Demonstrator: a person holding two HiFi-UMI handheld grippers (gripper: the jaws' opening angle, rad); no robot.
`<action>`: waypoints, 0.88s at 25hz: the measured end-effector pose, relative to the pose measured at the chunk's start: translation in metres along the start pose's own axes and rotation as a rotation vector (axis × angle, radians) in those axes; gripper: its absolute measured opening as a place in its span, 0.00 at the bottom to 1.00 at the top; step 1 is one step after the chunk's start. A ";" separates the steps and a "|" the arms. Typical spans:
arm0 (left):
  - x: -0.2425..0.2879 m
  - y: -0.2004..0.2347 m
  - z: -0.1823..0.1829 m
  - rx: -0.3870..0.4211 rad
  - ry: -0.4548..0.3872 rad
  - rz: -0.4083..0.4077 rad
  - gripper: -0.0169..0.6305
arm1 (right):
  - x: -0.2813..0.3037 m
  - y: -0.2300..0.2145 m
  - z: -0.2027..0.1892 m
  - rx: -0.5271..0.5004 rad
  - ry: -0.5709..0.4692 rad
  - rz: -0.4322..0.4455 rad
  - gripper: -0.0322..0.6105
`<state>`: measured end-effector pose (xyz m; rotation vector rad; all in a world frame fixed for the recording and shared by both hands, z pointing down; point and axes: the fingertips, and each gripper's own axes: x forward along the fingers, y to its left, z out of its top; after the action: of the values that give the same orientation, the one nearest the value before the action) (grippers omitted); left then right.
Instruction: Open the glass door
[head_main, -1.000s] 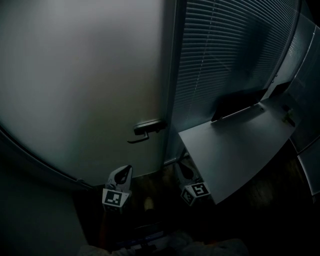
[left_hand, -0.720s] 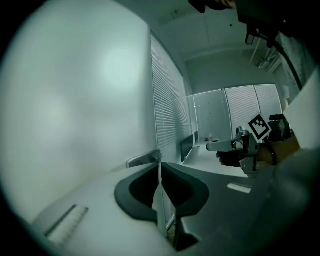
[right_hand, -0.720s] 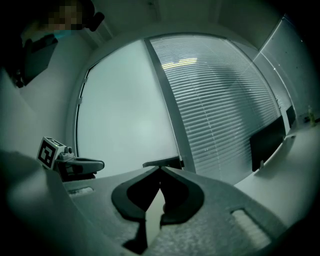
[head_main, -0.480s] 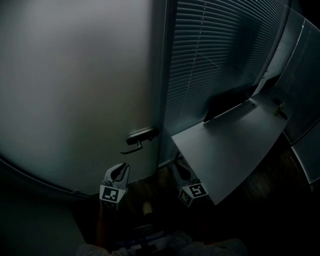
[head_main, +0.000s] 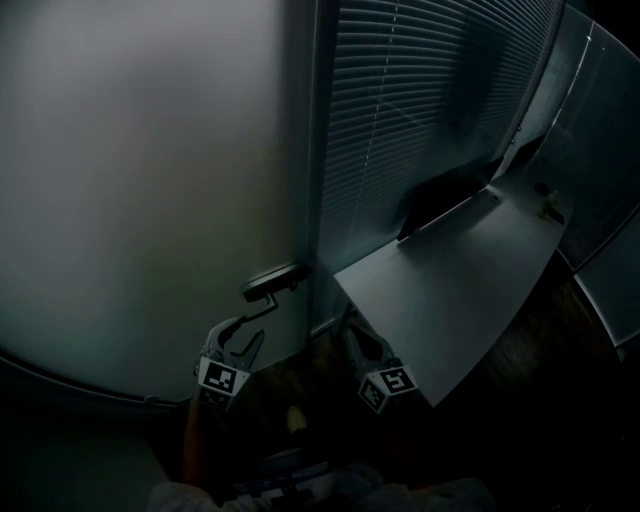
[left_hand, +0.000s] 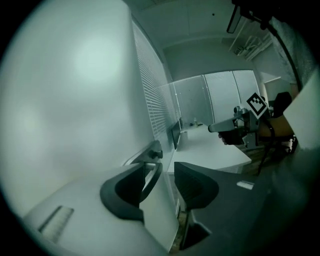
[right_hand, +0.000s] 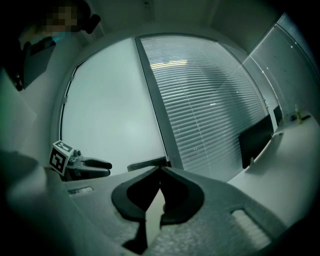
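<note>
The frosted glass door (head_main: 150, 180) fills the left of the head view, and its dark lever handle (head_main: 270, 284) sits at the door's right edge. My left gripper (head_main: 240, 332) is just below the handle. Its jaws have just been opening, and the lever's free end (left_hand: 154, 179) lies in the gap beside the left finger, with the pads not pressing on it. My right gripper (head_main: 353, 328) hangs shut and empty to the right, beside the desk corner, its tips meeting (right_hand: 160, 169). Each gripper shows in the other's view: left gripper (right_hand: 92, 167), right gripper (left_hand: 232, 127).
Right of the door frame is a window with closed slat blinds (head_main: 420, 120). A grey desk (head_main: 450, 300) juts toward me from it, with a dark monitor (head_main: 440, 205) at its back. Glass partitions (head_main: 600, 150) stand at the far right. The room is dim.
My left gripper has moved up to the door handle and its jaws have gone from shut to open around the lever's end. The right gripper has barely shifted.
</note>
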<state>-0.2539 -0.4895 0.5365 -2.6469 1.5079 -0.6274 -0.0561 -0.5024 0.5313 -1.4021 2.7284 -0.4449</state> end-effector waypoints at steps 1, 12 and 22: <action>0.004 0.000 -0.004 0.018 0.018 -0.016 0.33 | 0.002 -0.002 -0.002 0.007 -0.001 -0.005 0.05; 0.043 0.015 -0.040 0.176 0.180 -0.074 0.39 | 0.016 -0.017 -0.005 0.034 -0.009 -0.062 0.05; 0.064 0.015 -0.061 0.245 0.270 -0.110 0.34 | 0.023 -0.032 -0.005 0.048 -0.014 -0.090 0.05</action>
<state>-0.2596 -0.5407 0.6098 -2.5477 1.2450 -1.1384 -0.0451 -0.5370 0.5468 -1.5142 2.6340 -0.4998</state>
